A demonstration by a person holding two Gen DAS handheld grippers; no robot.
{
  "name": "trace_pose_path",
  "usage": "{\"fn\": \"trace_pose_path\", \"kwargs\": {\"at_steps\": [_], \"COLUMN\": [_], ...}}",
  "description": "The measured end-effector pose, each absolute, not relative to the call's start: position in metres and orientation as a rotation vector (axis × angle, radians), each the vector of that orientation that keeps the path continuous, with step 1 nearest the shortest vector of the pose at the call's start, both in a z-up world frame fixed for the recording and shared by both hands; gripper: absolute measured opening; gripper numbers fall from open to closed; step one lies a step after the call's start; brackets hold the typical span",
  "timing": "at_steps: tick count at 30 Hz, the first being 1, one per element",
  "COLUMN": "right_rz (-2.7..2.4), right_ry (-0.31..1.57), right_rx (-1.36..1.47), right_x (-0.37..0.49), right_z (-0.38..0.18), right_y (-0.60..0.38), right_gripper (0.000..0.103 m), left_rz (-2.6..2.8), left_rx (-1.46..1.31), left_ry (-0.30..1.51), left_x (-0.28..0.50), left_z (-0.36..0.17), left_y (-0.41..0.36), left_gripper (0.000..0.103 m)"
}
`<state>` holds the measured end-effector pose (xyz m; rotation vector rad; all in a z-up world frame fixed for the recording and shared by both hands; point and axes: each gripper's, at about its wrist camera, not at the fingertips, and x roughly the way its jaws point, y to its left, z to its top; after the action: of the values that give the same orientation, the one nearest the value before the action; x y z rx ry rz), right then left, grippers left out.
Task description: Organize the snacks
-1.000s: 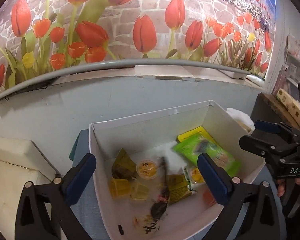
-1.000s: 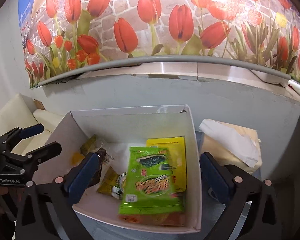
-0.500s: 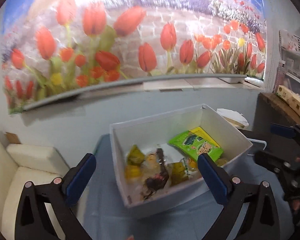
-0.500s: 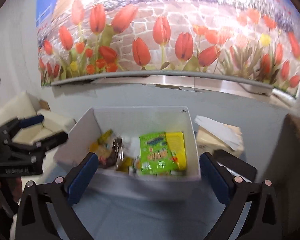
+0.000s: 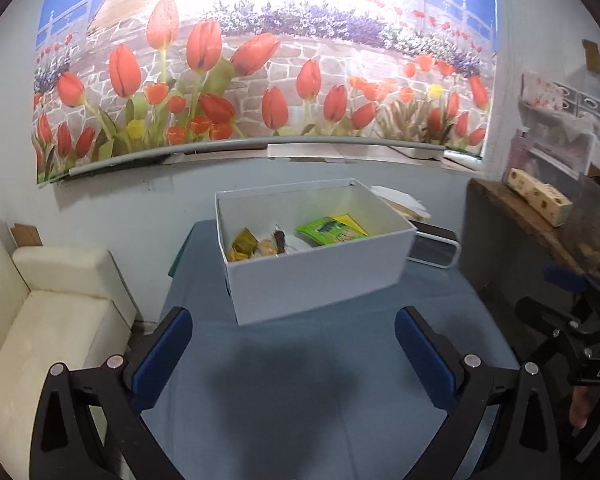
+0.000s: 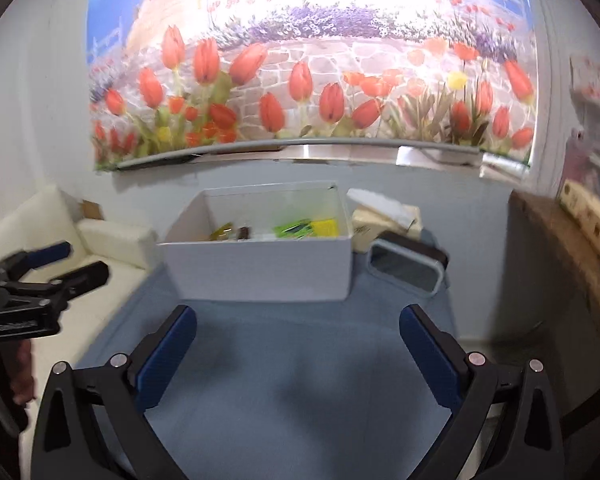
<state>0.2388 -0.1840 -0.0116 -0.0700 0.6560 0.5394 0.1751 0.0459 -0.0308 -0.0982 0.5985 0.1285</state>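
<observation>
- Nearest me, the left hand-held gripper [image 5: 292,346] hangs over the blue-covered table [image 5: 300,380] with its blue pads spread wide and nothing between them.
- The right hand-held gripper [image 6: 298,344] is the same: pads well apart, empty, held over bare cloth short of the box.
- The stretch of table in front of both grippers carries no loose snack that I can see, so I judge there is nothing left out to collect on this side.
- Farther back, the white box [image 5: 316,276] stands on the table, open at the top.
- Inside it lie the snacks: a green packet [image 5: 330,232] over a yellow one toward the right, and small yellowish and dark wrapped pieces [image 5: 256,244] toward the left.
- Just beside the box on its right lies a grey-rimmed tray [image 6: 406,268] with a pale, paper-topped box [image 6: 384,212] behind it; I cannot tell whether either belongs to the job.
- My reading: gathering looks done or nearly so; whether sorting within the box remains, I cannot say.
</observation>
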Motion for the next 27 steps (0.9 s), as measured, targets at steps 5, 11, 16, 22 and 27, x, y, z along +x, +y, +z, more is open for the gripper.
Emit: {"fn": "trace_pose_path", "kwargs": {"at_steps": [5,11,16,22,27], "right_rz": [0.542,0.534,0.544,0.534,0.527], "right_ry": [0.63,0.637,0.627,0.618,0.619], "right_rx": [-0.063,-0.057,-0.063,-0.062,-0.058], "right_x": [0.2,0.182,0.17,0.166,0.168], "right_z": [-0.004,-0.002,0.0,0.005,0.004], "right_y": [-0.192,-0.194,-0.189,-0.19,-0.193], "right_gripper": [0.103,0.103,0.103,0.103,0.103], "left_rz": [0.156,0.177,0.182,0.176,0.151], "left_rx": [-0.083,-0.076,-0.081,-0.077,-0.082], "left_ry": [0.582,0.587,0.588,0.58,0.587], "left_x": [0.139,0.115,0.108,0.105,0.106], "left_z": [-0.021,-0.017,-0.014,-0.011,-0.013], "left_y": [0.033,0.031,0.033,0.032,0.029], "left_gripper": [0.103,0.103,0.103,0.103,0.103]}}
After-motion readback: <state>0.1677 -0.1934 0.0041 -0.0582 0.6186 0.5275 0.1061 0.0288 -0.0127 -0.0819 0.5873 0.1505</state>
